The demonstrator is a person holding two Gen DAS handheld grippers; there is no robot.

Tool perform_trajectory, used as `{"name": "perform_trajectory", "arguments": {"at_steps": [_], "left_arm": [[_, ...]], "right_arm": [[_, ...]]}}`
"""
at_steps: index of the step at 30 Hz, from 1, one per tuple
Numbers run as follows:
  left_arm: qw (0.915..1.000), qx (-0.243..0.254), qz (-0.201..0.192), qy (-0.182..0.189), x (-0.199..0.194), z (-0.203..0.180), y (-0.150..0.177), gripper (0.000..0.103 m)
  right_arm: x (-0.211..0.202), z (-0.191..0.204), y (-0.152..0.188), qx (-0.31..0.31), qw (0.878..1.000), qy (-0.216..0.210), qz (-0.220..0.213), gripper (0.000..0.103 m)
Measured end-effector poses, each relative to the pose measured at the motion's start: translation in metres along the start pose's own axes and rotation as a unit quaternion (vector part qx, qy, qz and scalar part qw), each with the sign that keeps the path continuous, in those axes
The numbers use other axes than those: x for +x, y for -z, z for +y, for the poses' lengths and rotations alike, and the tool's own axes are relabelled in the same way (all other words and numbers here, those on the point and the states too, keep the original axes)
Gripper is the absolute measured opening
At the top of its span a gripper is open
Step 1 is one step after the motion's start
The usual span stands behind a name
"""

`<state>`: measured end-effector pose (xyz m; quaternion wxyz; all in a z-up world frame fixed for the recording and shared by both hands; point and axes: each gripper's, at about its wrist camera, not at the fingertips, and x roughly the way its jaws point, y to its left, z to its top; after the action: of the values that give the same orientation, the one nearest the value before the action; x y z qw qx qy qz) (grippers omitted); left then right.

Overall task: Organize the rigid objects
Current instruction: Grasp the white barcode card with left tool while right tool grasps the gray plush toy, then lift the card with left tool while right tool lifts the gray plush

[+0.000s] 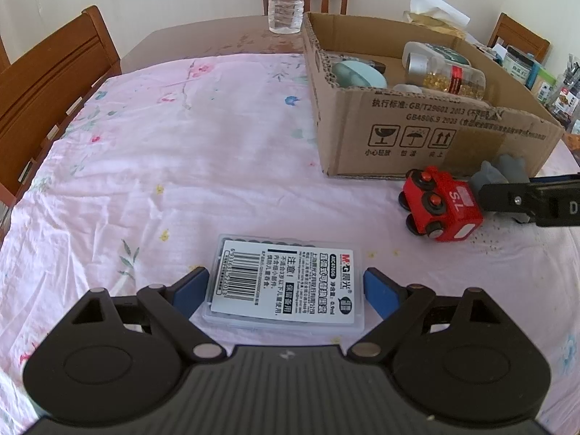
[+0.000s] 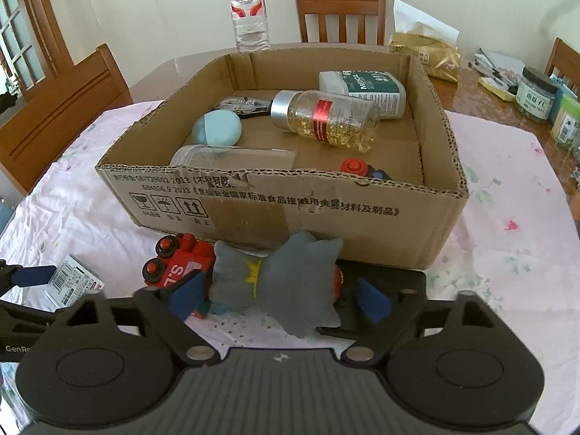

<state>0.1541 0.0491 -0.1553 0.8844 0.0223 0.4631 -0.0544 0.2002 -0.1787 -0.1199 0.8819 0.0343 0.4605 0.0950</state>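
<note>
**Two grippers, two items at hand**

We read "M&G" plus a barcode on the clear case (image 1: 286, 284); it lies flat on the pink cloth (image 1: 181, 166) between our left gripper (image 1: 286, 291) pads, w/ gaps both sides, so jaws open. "S.L" shows on the red train (image 1: 440, 204). Right gripper (image 2: 279, 295) straddles a grey plush (image 2: 279, 282) by the box (image 2: 326, 217); can't tell if pads press. Box print partly torn; "Wahaha" bottle (image 2: 249, 18) behind.
</note>
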Motion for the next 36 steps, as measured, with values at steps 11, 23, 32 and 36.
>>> {"name": "perform_trajectory", "arguments": {"at_steps": [11, 23, 32, 36], "left_arm": [[1.0, 0.006, 0.003, 0.004, -0.002, -0.001, 0.001, 0.091], [0.9998, 0.015, 0.003, 0.01, -0.006, -0.004, 0.007, 0.091], [0.9996, 0.025, -0.003, 0.016, -0.003, -0.002, 0.007, 0.096], [0.9991, 0.035, -0.005, 0.022, -0.001, -0.002, 0.005, 0.097]], "right_arm": [[-0.023, 0.007, 0.009, -0.033, 0.999, -0.012, 0.019, 0.079], [-0.028, 0.01, 0.038, -0.05, 0.997, 0.002, 0.054, 0.091], [-0.02, 0.02, 0.04, -0.04, 0.998, 0.032, 0.041, 0.091], [-0.018, 0.024, 0.038, -0.041, 0.998, 0.04, 0.037, 0.091]]}}
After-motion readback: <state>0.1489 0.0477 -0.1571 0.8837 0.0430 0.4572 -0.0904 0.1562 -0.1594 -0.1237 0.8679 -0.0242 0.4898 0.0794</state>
